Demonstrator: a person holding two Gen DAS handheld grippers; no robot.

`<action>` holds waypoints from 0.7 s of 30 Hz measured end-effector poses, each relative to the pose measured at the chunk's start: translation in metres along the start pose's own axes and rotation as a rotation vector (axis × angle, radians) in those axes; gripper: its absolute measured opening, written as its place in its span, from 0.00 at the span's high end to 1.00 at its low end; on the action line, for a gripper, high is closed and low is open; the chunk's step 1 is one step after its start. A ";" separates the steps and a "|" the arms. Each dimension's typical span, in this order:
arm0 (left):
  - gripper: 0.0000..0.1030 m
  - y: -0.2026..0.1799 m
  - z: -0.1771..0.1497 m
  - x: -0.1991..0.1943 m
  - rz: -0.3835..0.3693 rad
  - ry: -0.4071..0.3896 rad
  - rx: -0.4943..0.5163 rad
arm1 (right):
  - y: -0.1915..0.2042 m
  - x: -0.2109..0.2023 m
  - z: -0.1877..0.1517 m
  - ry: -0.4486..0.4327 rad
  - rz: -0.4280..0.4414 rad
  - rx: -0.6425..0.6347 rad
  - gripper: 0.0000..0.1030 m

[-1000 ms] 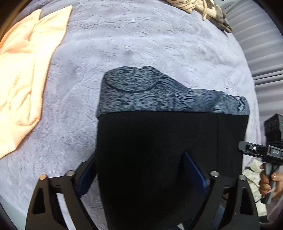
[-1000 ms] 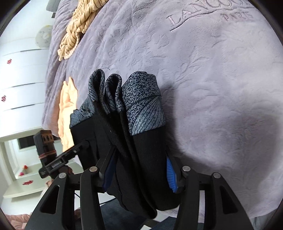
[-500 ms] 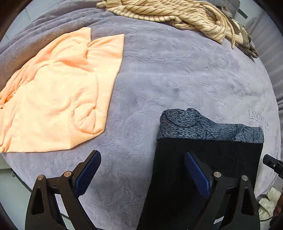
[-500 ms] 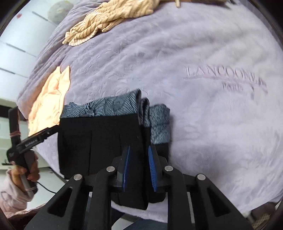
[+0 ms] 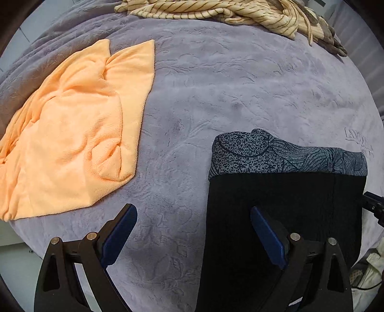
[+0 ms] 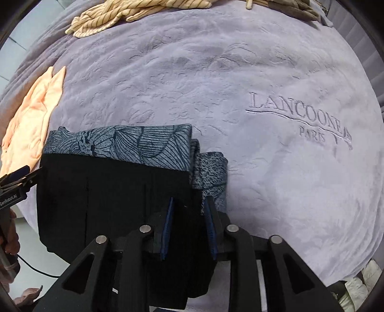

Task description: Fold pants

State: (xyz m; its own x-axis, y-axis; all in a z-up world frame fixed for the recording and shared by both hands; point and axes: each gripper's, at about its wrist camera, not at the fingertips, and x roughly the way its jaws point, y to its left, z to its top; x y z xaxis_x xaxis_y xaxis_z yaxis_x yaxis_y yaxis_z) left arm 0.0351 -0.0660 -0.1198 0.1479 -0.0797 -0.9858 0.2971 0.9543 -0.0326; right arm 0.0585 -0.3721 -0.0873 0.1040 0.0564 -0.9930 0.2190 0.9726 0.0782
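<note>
The pants [image 5: 283,206] are black with a grey patterned waistband and lie folded on the lilac bedspread [image 5: 228,84], hanging over its near edge. My left gripper [image 5: 192,223] is open; its right finger rests over the pants' left part, its left finger over bare bedspread. In the right wrist view the pants [image 6: 115,177] lie folded with the waistband layers stacked at the right side. My right gripper [image 6: 188,216] is shut on the pants' right folded edge. The left gripper's tip [image 6: 16,177] shows at the pants' left edge.
An orange towel [image 5: 67,134] lies spread at the left of the bed. A striped beige garment [image 5: 216,12] lies crumpled at the far edge. The bedspread bears an embroidered logo [image 6: 300,115] right of the pants. The bed's near edge drops to the floor.
The left gripper has let go of the pants and moved left. The right gripper has closed on the pants' right edge. The pants have come down flat on the bed.
</note>
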 end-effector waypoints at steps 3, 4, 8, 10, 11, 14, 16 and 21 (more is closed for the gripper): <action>0.07 -0.007 -0.008 -0.008 -0.009 0.007 0.017 | -0.010 -0.009 -0.014 0.013 0.006 0.058 0.64; 0.07 -0.010 -0.011 -0.011 -0.017 0.006 0.025 | -0.012 -0.012 -0.018 0.015 0.002 0.070 0.63; 0.07 -0.021 -0.023 -0.023 -0.043 -0.010 0.037 | -0.007 -0.025 -0.036 0.008 0.033 0.087 0.53; 0.07 -0.028 -0.027 -0.027 -0.051 -0.013 0.037 | 0.001 -0.030 -0.041 0.004 0.046 0.081 0.48; 0.07 -0.031 -0.029 -0.027 -0.053 -0.012 0.040 | 0.004 -0.032 -0.044 0.001 0.047 0.079 0.46; 0.06 -0.041 -0.037 -0.032 -0.046 -0.017 0.057 | 0.009 -0.038 -0.050 -0.002 0.067 0.080 0.41; 0.01 -0.047 -0.039 -0.036 -0.025 -0.026 0.059 | 0.012 -0.040 -0.053 -0.009 0.085 0.079 0.37; 0.01 -0.056 -0.049 -0.052 -0.014 -0.046 0.035 | 0.015 -0.048 -0.059 -0.043 0.068 0.056 0.20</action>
State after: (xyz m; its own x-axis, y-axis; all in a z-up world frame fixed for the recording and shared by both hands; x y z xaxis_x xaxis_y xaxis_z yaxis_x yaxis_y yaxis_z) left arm -0.0358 -0.1013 -0.0750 0.1864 -0.1064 -0.9767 0.3320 0.9425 -0.0393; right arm -0.0001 -0.3469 -0.0436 0.1614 0.1111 -0.9806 0.2640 0.9526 0.1514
